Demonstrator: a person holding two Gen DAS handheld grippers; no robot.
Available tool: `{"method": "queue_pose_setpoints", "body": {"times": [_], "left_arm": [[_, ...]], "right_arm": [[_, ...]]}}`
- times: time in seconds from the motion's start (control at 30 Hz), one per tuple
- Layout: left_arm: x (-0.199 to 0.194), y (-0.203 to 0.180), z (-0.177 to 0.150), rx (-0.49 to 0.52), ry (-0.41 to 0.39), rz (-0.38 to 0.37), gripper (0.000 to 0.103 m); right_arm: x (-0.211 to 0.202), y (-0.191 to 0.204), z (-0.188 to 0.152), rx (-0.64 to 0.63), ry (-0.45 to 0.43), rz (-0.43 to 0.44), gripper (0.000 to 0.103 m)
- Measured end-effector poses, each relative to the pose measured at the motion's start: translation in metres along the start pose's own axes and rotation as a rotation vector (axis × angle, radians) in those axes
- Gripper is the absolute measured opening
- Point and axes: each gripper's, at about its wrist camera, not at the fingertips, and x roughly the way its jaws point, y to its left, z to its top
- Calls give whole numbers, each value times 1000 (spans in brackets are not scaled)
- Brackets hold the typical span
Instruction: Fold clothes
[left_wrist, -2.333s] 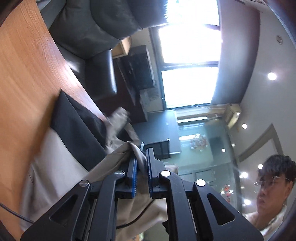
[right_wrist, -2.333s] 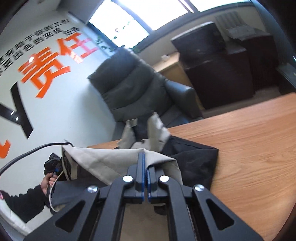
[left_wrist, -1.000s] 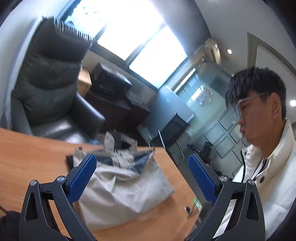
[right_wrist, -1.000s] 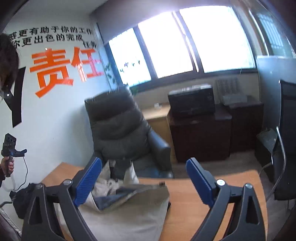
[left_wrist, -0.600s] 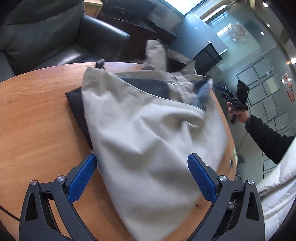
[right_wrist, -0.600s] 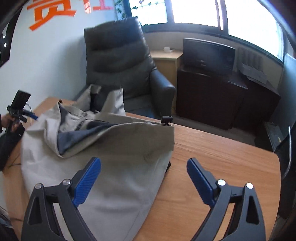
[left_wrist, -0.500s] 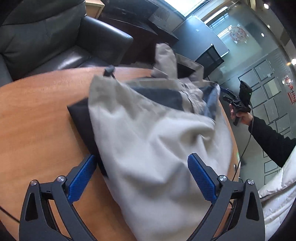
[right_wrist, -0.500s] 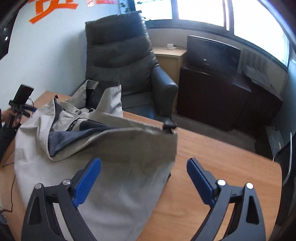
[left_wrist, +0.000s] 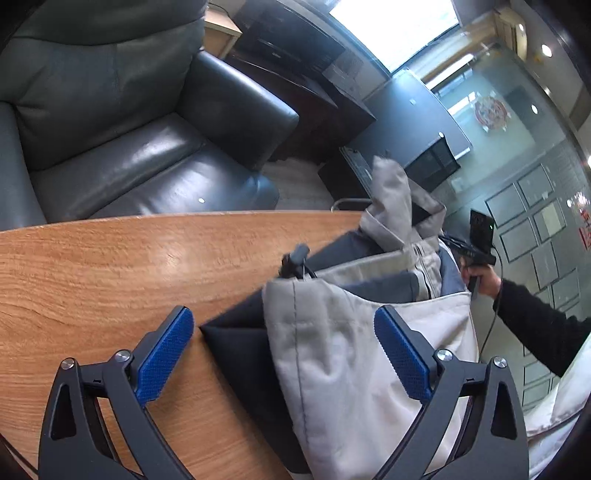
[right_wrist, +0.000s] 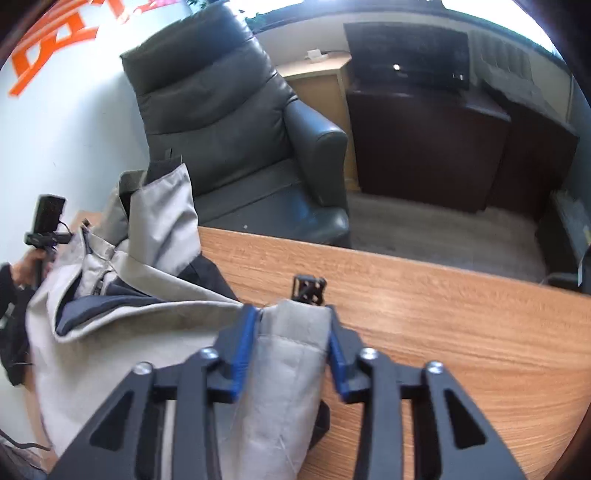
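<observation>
— While looking along the right gripper (right_wrist: 291, 314), seeing what nearest?
— Fingers (right_wrist: 240, 350) clenched on a raised fold of the beige jacket (right_wrist: 110, 350), with cloth packed tight between both blue pads.
— And just past the tips?
— Black cord toggle (right_wrist: 308, 290) at the hem, lying on the wooden surface (right_wrist: 443, 314).
— Left gripper (left_wrist: 280, 317)?
— Released, spread wide, holding nothing. Straddling the jacket's near corner, with dark lining (left_wrist: 236, 332) poking out toward the left finger.
— Rest of the jacket?
— Heaped on the surface, beige side up, folded over itself. Collar (left_wrist: 391, 199) standing up at the far edge.
— Farther off?
— Dark leather armchair (right_wrist: 229, 110) right behind the surface, then a dark cabinet (right_wrist: 424, 129) beside it by the wall. Off to the side, someone else's hand (left_wrist: 480, 280) gripping a black device (left_wrist: 480, 229).
</observation>
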Motion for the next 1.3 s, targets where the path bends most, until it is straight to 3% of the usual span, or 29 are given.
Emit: {"method": "queue_pose_setpoints", "body": {"times": [0.17,0.23,0.33,0.37,0.4,0.43,0.67,0.83,0.9,1.0,1.07,1.23,1.3], "left_arm": [[1,10,3,-22,5,-31,74],[2,11,5,-18,19,-33,73],[3,9,8,-1,49,-22,59],[2,9,9,4,55,-19,49],[0,9,11,9,60,-18,27],[-3,6,12,18,61,-30,20],[-22,-14,18,61,72,-78,11],[-62,-32,31,133,-122,-175,9],[-62,-22,36,109,-153,-145,9],[-40,0,41,43,-126,-52,4],[-28,16,41,8,-121,-11,4],[-9,30,36,-11,-88,60,4],[-12,22,27,16,-94,42,4]], "right_arm": [[-22,-22,-9,125,-76,89,16],[-29,-19,-12,123,-86,103,12],[-47,-12,-13,118,-144,130,10],[-55,-8,-13,110,-164,135,10],[-62,-4,-14,98,-177,137,10],[-69,1,-14,85,-188,139,10],[-109,32,-6,5,-250,134,10],[-132,32,-4,1,-357,103,9],[-117,5,-9,76,-317,63,9],[-80,-24,-21,127,-214,-20,9],[-64,-35,-27,156,-191,-54,9],[-50,-38,-27,154,-199,-84,9],[-55,-30,-23,132,-221,-79,9]]}}
